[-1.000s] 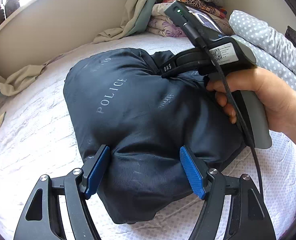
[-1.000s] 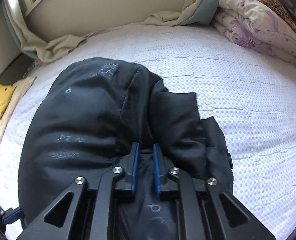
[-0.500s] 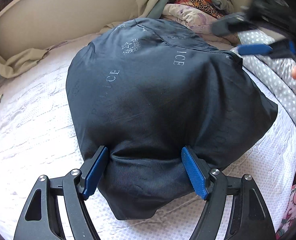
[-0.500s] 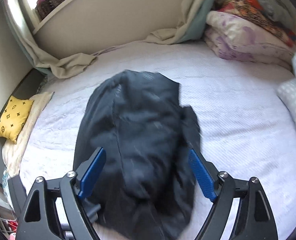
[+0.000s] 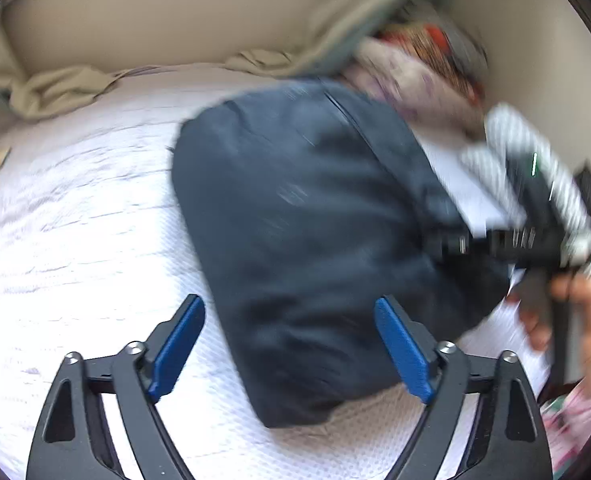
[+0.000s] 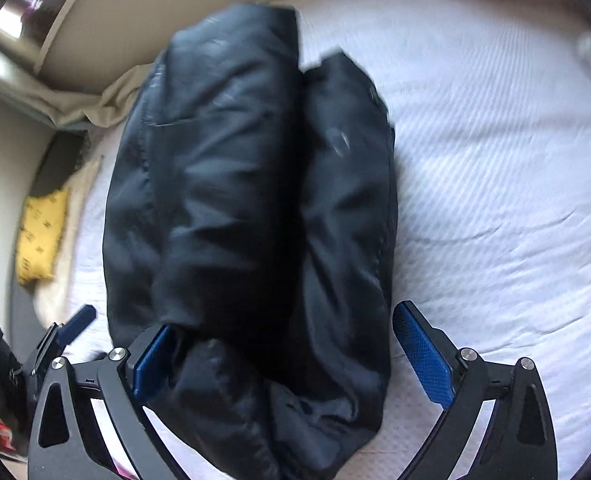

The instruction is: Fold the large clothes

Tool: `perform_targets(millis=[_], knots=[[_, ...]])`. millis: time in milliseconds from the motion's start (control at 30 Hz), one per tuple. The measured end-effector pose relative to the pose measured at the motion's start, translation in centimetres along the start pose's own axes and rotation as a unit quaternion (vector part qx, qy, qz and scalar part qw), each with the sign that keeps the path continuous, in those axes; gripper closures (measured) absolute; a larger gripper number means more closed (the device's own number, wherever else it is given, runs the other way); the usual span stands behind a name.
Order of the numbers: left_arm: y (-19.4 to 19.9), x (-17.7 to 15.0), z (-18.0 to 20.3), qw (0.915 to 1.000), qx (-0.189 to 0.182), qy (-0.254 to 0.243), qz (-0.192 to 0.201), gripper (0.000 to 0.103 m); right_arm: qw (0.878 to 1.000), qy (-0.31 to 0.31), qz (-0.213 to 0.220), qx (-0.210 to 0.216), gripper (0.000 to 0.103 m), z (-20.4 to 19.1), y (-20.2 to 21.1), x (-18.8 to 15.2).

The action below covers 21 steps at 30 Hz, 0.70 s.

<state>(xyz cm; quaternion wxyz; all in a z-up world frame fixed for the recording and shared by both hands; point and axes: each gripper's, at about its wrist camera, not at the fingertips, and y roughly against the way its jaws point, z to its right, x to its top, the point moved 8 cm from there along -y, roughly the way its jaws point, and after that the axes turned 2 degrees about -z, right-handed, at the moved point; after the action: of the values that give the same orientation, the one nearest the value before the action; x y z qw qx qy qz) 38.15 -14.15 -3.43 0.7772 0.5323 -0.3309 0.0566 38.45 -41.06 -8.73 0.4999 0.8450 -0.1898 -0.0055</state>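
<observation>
Jacket [image 5: 319, 240] lies bundled on white bedspread [image 5: 75, 240], fold apparently set. Left gripper [image 5: 291, 344], right gripper [image 6: 283, 360] both just spread wide, released, pads astride near end, gripping nothing.

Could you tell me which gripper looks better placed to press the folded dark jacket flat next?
Probably the right gripper: its open jaws straddle the jacket. The left gripper is open too, with the jacket's edge lying off-centre between its jaws.
</observation>
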Motion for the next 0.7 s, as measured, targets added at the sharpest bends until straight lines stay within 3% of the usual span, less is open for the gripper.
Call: perform_targets(millis=[67,133,200,300,500,700], knots=[[-0.2,0.3,-2.3,0.9973,-0.050,0.051,-0.014,0.002,0.999,-0.021,-0.014,0.041,0.004,0.5,-0.9,-0.1],[-0.9,0.1,-4.1,0.9887,-0.101,0.107,-0.027,0.002,0.996,-0.034,-0.026,0.073,0.004,0.9,-1.8,-0.3],[-2.5,-0.5,-5.7,0.9708,-0.160,0.172,-0.049,0.002,0.993,-0.046,-0.036,0.098,0.004,1.2,-2.6,-0.4],[-4.6,-1.4,-6.4,0.9512,-0.200,0.222,-0.075,0.002,0.987,-0.068,-0.048,0.136,0.004,1.7,-3.6,-0.6],[-6.6,-1.7,-4.6,0.9472,-0.224,0.210,-0.091,0.002,0.987,-0.062,-0.050,0.142,0.004,1.4,-4.0,-0.3],[-7.6,-1.9,-2.8,0.9619,-0.197,0.170,-0.085,0.002,0.987,-0.054,-0.049,0.140,0.006,0.4,-5.0,0.6]])
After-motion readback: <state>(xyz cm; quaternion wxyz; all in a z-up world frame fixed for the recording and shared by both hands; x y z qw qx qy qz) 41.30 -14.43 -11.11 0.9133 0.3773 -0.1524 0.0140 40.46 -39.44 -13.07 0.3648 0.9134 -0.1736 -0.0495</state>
